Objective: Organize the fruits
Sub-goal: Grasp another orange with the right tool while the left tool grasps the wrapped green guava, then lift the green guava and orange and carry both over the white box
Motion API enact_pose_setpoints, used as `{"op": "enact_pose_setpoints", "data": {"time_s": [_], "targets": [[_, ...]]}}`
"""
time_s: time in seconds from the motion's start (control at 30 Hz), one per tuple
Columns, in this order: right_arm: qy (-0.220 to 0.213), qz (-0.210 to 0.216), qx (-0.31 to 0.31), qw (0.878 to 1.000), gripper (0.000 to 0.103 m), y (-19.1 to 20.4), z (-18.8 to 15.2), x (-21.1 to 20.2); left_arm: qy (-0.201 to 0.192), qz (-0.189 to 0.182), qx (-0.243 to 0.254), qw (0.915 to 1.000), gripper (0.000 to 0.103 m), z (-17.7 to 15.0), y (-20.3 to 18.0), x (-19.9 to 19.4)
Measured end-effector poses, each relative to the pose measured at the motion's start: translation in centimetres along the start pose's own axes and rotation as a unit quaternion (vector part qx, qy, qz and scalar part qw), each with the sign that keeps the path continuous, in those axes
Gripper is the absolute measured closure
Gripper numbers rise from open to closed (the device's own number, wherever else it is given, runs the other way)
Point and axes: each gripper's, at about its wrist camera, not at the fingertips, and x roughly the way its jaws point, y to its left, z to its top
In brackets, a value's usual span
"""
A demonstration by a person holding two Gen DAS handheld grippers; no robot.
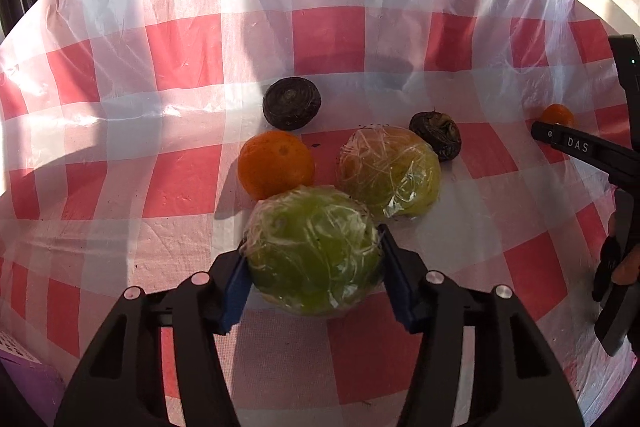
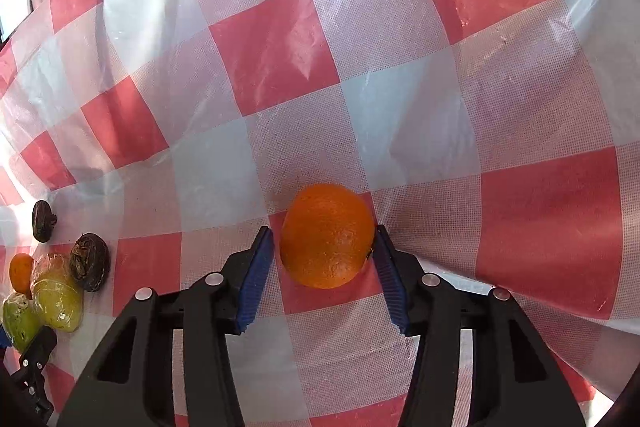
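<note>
Checked red-and-white cloth covers the bench (image 1: 120, 75). Left tongs (image 1: 314, 267) clamp a wrapped green fruit (image 1: 312, 251) at the front of the cluster, an orange (image 1: 276, 165) touching behind it. Right tongs (image 2: 325, 259) grip a lone orange (image 2: 327, 235) well apart to the right, with open cloth beyond.

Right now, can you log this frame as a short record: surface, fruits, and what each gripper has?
surface: red-and-white checked plastic tablecloth
left gripper: closed on a green fruit wrapped in cling film
right gripper: closed on a lone orange, apart from the cluster
cluster: second orange, another wrapped green-yellow fruit, two dark shrivelled fruits
container: none visible
</note>
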Motion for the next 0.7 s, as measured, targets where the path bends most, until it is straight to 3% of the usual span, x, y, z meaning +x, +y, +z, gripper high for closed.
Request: {"op": "enact_pose_setpoints", "data": {"time_s": [0.2, 0.5, 0.7], "targets": [[0.007, 0.015, 0.015, 1.000, 0.064, -0.5, -3.1, -2.9, 0.008, -0.019, -0.008, 0.9997, 0.046, -3.7, 0.0, -4.4], [0.033, 0.065, 0.001, 0.997, 0.064, 0.8, -11.0, -10.6, 0.044, -0.055, 0.033, 0.9969, 0.046, -11.5, -0.8, -10.8], [0.060, 0.075, -0.027, 0.995, 0.064, 2.2, -15.0, -14.3, 0.050, -0.070, 0.036, 0.9956, 0.046, -13.1, -0.1, -12.8]]}}
